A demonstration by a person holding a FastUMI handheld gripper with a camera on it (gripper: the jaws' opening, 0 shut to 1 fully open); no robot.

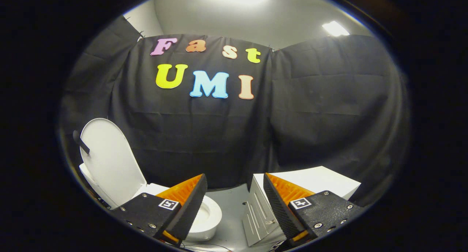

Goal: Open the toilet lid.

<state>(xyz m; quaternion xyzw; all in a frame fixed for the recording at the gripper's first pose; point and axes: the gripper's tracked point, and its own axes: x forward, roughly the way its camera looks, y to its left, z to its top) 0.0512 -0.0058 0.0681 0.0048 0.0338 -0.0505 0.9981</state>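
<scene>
Toilet lid [108, 160] upright, raised off the bowl [206, 215], beyond and left of the tongs [234, 197]. Tongs spread wide, holding nothing. White cabinet [314, 182] ahead right.

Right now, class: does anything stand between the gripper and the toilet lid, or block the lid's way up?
Nothing visible does. The toilet lid already stands raised above the bowl, off beside the open gripper, whose fingers hold nothing. A white cabinet sits on the other side.
</scene>
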